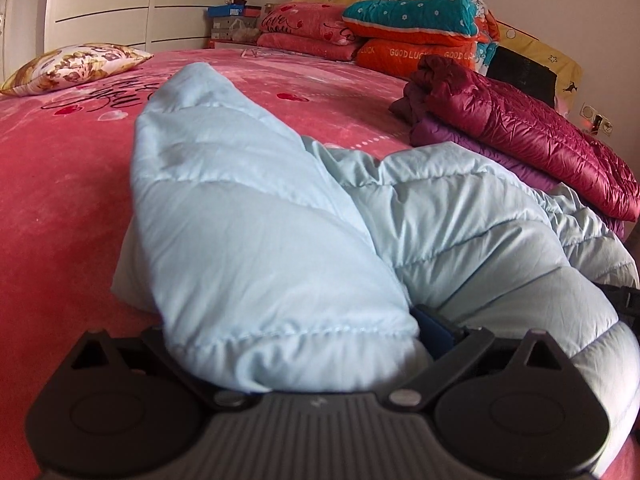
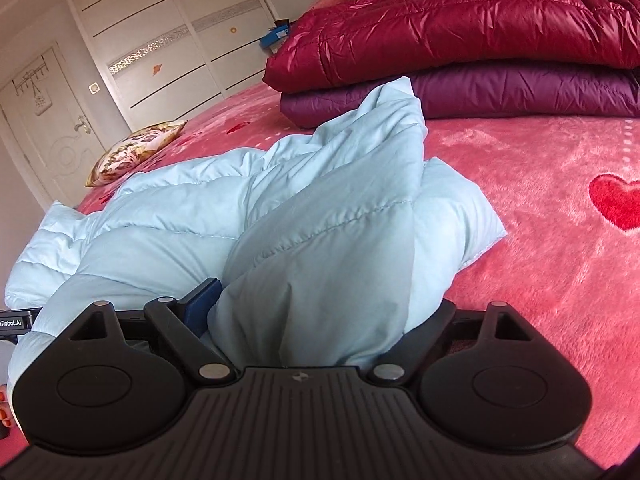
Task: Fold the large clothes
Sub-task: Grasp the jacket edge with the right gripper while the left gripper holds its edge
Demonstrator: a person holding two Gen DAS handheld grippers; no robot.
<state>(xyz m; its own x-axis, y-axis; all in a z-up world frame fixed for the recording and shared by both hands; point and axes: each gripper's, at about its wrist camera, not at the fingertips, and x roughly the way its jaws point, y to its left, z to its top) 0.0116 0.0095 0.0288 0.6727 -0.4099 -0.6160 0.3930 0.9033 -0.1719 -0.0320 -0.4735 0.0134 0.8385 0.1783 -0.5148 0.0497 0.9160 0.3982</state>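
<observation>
We hold two grippers over a big bed. Close to us, the left gripper [image 1: 296, 344] has its jaws clamped on a thick bunch of the light blue puffy jacket [image 1: 248, 216]. The cloth fills the gap between them, and only one dark blue pad [image 1: 438, 330] peeks out on the right side. The right gripper [image 2: 320, 320] does the same. Its jaws are clamped on another bunch of the same jacket [image 2: 320, 240], with one blue pad [image 2: 204, 300] showing on the left.

The jacket lies rumpled on the pink bed cover [image 1: 60, 168]. From each gripper, a fold of it sticks up like a soft hill. The rest spreads out between our two grippers.

A little farther, in the right wrist view, we see a red heart [image 2: 618, 200] on the pink cover. Behind the blue jacket sits a stack of two folded puffy jackets. The shiny dark red jacket [image 2: 460, 36] lies on top of the purple jacket [image 2: 500, 94].

Farther back, a flowery pillow [image 1: 76, 66] rests near the left edge of the bed. At the head of the bed we see pink pillows [image 1: 308, 32] and a folded teal and orange quilt [image 1: 416, 28]. Behind it all stand white wardrobe doors [image 1: 112, 4].
</observation>
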